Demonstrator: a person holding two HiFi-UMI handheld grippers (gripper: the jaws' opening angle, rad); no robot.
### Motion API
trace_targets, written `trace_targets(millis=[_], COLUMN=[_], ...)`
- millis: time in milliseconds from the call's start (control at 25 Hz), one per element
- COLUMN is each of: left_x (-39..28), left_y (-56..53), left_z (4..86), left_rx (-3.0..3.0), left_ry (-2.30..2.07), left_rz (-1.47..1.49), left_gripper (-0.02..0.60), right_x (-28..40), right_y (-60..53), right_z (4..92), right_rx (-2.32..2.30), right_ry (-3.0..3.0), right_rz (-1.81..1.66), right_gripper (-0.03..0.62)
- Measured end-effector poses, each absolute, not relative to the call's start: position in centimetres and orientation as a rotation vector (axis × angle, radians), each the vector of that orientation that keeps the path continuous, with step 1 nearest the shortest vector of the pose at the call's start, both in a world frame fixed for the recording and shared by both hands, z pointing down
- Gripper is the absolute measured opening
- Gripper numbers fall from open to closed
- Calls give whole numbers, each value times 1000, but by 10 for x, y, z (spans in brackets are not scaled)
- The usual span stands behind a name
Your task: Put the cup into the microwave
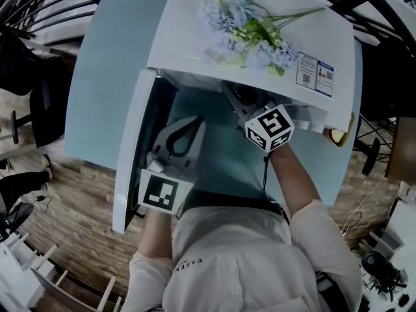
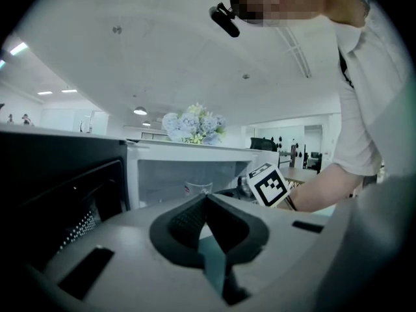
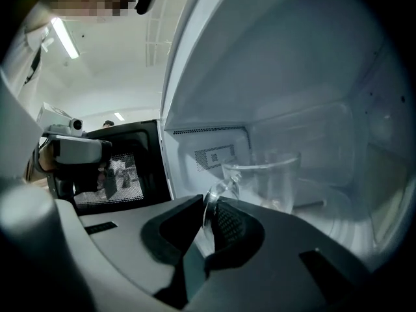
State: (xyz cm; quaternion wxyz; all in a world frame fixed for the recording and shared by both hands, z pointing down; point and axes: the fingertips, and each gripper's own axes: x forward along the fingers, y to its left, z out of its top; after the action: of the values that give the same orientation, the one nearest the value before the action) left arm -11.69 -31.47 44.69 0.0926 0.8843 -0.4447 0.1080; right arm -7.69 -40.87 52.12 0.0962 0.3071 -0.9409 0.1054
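Note:
The white microwave [image 1: 182, 38] stands on a light blue table, its door [image 1: 130, 155] swung open to the left. My right gripper [image 3: 209, 216] reaches into the cavity and is shut on the handle of a clear glass cup [image 3: 273, 181]. The cup hangs upright just above the glass turntable [image 3: 351, 207]. In the head view the right gripper [image 1: 234, 96] goes under the microwave's top edge, so the cup is hidden there. My left gripper [image 1: 192, 123] is shut and empty in front of the open cavity, beside the door. From the left gripper [image 2: 207, 203] view, the cup [image 2: 198, 188] shows inside the microwave.
A bunch of pale blue artificial flowers [image 1: 250, 31] lies on top of the microwave. The table [image 1: 110, 77] ends at a rounded edge on the left, above a brick-patterned floor [image 1: 78, 200]. Dark chairs [image 1: 32, 103] stand at the left.

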Motion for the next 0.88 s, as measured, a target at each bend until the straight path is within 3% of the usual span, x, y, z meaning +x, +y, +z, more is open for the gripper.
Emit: trace_targets(millis=[120,200,240,880], left_x=[-116,-116,-116,-108], left_y=[-313,-312,-311,-288], left_z=[447,448,448,429], left_rx=[2625,2622,2624,2682], left_ry=[-1319,-1318,-1317,-1268], left_rz=[323,319,319,281], left_gripper=[2,2,2,2], right_x=[-78,-81,-81,-39], right_y=[-406,-403,-402,-375], right_z=[521,521,521,505], right_rx=[905,878,875,1127], right_ry=[-2792,-2805,-2808,-2723], right_rz=[309,327,340,383], right_gripper=[38,119,127,130])
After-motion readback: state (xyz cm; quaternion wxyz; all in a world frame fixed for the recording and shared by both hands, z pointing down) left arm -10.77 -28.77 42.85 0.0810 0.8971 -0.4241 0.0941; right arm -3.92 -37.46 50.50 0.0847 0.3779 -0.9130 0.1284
